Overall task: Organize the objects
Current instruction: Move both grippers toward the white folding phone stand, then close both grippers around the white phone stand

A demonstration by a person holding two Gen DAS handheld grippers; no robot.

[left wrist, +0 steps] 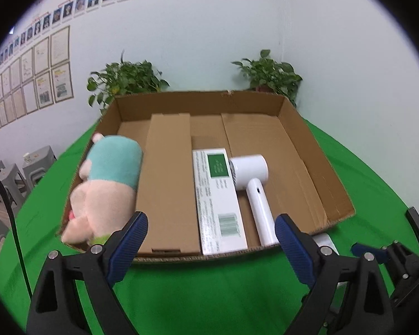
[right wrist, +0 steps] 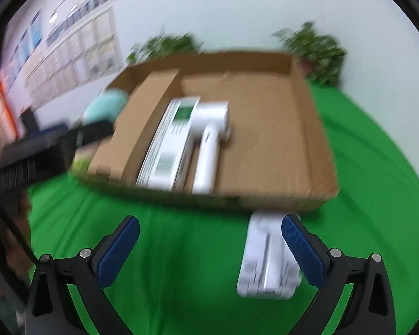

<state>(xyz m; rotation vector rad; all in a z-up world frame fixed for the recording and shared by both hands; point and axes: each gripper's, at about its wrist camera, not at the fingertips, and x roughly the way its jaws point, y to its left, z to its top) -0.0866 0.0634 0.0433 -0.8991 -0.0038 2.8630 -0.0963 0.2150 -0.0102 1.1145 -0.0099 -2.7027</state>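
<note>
A shallow cardboard tray (left wrist: 315,150) is seen on a green cloth (left wrist: 209,287), just beyond the tips of the left gripper (left wrist: 211,233). Its blue-padded fingers (left wrist: 132,234) are spread wide and nothing is held between them. Beyond the left finger, a pink and teal plush toy (left wrist: 106,184) is laid against the tray's left wall. Ahead of the gap between the fingers, a white and green box (left wrist: 218,201) is laid flat, with a white hair dryer (left wrist: 254,184) touching its right side; the dryer's handle is pointed back toward the right finger.

In the blurred right wrist view, the right gripper (right wrist: 211,231) is likewise held wide open and empty. A white flat object (right wrist: 265,262) is seen on the cloth outside the tray, just inside the right finger.
</note>
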